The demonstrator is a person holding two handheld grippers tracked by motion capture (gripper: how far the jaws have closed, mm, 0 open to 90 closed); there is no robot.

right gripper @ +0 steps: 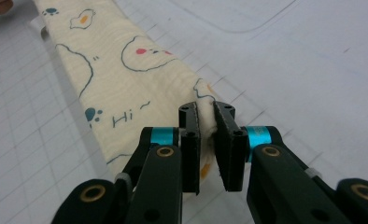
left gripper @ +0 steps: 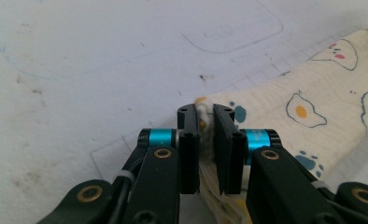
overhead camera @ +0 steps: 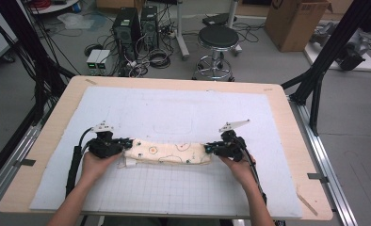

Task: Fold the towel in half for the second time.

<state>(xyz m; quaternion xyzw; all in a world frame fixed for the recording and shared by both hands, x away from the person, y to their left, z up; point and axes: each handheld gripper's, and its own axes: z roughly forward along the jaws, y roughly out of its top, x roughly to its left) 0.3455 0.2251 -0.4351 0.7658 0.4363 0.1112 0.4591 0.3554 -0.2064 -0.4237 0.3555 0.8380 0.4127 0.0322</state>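
A cream cloth [overhead camera: 167, 152] printed with fried eggs, paw prints and blue outlines lies folded into a long strip across the white gridded mat [overhead camera: 174, 188]. My left gripper [overhead camera: 125, 142] is shut on the strip's left end. In the left gripper view the cloth [left gripper: 313, 98] is pinched between the jaws of the gripper [left gripper: 205, 114] and stretches away to the right. My right gripper [overhead camera: 208, 148] is shut on the right end. The right gripper view has the cloth [right gripper: 116, 79] running up and left from the gripper [right gripper: 206, 112], whose jaws pinch its edge.
The mat covers a wooden table [overhead camera: 292, 141] with rounded corners. Beyond the far edge stand a black stool [overhead camera: 217, 40], computer towers [overhead camera: 127, 28] with tangled cables, and a cardboard box [overhead camera: 294, 21]. Black frame posts [overhead camera: 325, 61] rise at both sides.
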